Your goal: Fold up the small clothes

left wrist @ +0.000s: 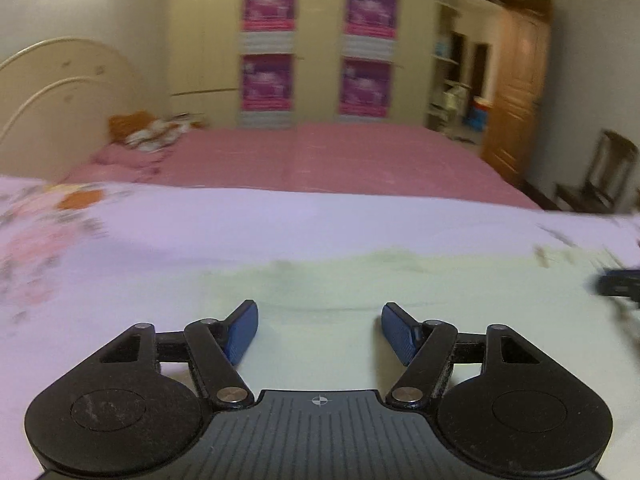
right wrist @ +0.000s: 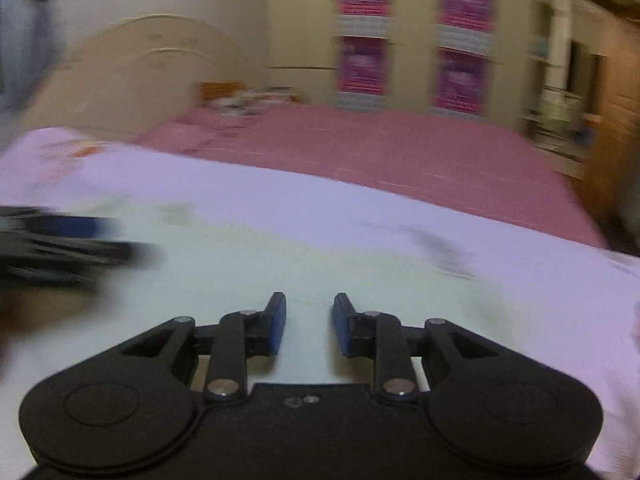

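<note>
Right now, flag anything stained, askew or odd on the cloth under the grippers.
The pale green-white garment shows a faint yellowish-grey smudge near its far edge; blur hides whether that is a stain or shading. Both open grippers, left and right, hold nothing.

A pale green garment is spread on a lilac floral sheet; behind it a pink-covered bed is seen, with a cream wardrobe beyond.

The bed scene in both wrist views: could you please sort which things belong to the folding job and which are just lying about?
For the job:
- pale green garment
- left gripper, open
- right gripper, open

Just lying about:
- lilac floral sheet
- pink bedspread
- orange bundle by the headboard
- chair
- posters on the wardrobe
</note>
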Demonstrator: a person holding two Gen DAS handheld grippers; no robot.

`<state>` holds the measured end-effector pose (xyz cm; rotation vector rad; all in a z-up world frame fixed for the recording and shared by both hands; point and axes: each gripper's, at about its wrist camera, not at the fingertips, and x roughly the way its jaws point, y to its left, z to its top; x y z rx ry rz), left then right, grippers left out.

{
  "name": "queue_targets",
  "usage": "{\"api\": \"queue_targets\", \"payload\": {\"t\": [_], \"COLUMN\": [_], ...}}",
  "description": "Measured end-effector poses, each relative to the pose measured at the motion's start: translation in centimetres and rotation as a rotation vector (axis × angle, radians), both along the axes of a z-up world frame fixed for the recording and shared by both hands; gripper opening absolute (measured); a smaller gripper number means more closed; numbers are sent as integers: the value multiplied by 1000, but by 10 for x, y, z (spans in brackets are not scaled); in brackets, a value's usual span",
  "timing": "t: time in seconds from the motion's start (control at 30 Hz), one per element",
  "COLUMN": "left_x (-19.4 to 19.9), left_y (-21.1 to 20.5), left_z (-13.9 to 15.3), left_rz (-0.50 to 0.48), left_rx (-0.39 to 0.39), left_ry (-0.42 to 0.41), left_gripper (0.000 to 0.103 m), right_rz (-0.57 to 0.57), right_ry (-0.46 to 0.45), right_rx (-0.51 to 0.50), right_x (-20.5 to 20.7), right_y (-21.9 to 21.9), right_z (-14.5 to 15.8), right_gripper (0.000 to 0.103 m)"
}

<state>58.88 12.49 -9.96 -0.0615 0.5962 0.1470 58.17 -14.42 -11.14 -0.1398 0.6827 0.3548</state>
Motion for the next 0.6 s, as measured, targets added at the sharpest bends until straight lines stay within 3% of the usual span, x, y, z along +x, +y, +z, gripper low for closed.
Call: {"api": "queue_targets", "payload": {"t": [0.1,0.17,0.27,0.43,0.53,0.6], "left_x": [-3,-13,-37,-55,-58,-65], "left_y": [9,0,-27,-90,-110,-114], "left_z": [0,9,25,13,-2,-3], "left_rz": [22,41,-20,-176,-189,-185], "left_rx": [-11,14,-18,18,56,71], "left_ry": [1,-40,-117,-60,1,-1], "left_gripper": [69,69,69,69,69,69], "right_rz": [-73,-74,-28,145,176,175], "right_ry": [13,10,-48,-43,-19,-18], "right_rx": [34,22,61,66,42,15], "right_x": [5,3,-22,-71,-82,-82], "right_y": [-37,-33,-18,23,34,37], "right_z": [1,6,22,16,8,6], "right_gripper": [20,22,27,23,24,25]}}
